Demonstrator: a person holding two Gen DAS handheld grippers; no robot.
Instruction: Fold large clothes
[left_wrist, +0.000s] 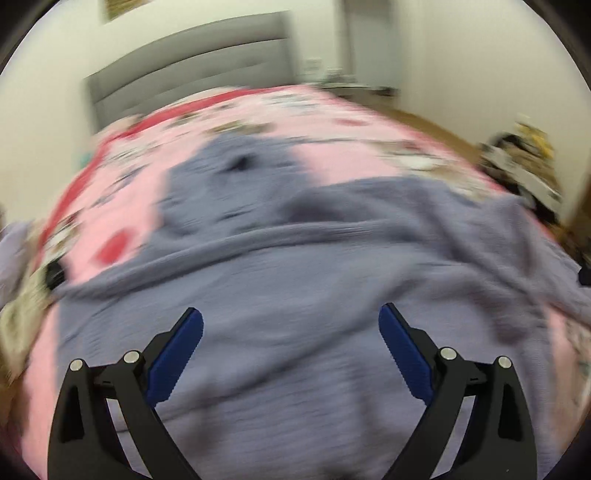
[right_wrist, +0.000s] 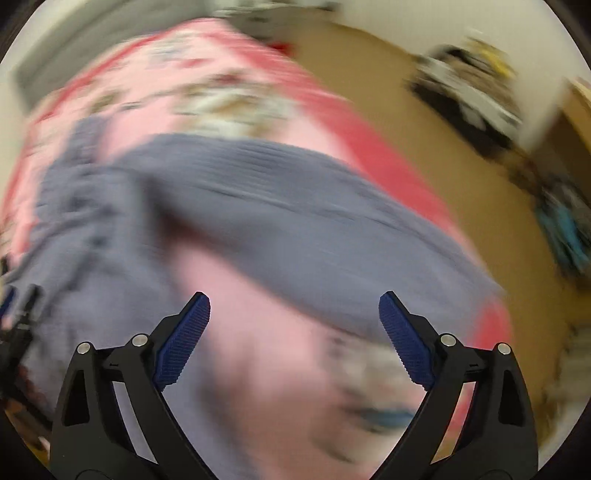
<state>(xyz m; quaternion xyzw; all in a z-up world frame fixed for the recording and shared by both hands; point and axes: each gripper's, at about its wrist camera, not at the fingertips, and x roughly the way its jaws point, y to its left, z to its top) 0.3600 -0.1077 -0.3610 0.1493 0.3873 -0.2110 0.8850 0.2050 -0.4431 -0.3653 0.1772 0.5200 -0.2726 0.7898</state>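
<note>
Two hand-held grippers hang open over a lavender garment on a pink bed.

Both views are motion-blurred and no writing, label or brand can be read. In the left wrist view the left hand-held gripper stands with jaws wide, nothing between its blue pads; the lavender ribbed garment sprawls rumpled across the centre and lower frame on the pink patterned bedspread, a grey headboard at upper left. In the right wrist view the right hand-held gripper is likewise spread and empty, the garment crossing mid-frame, bedspread beneath, tan floor at right.
</note>
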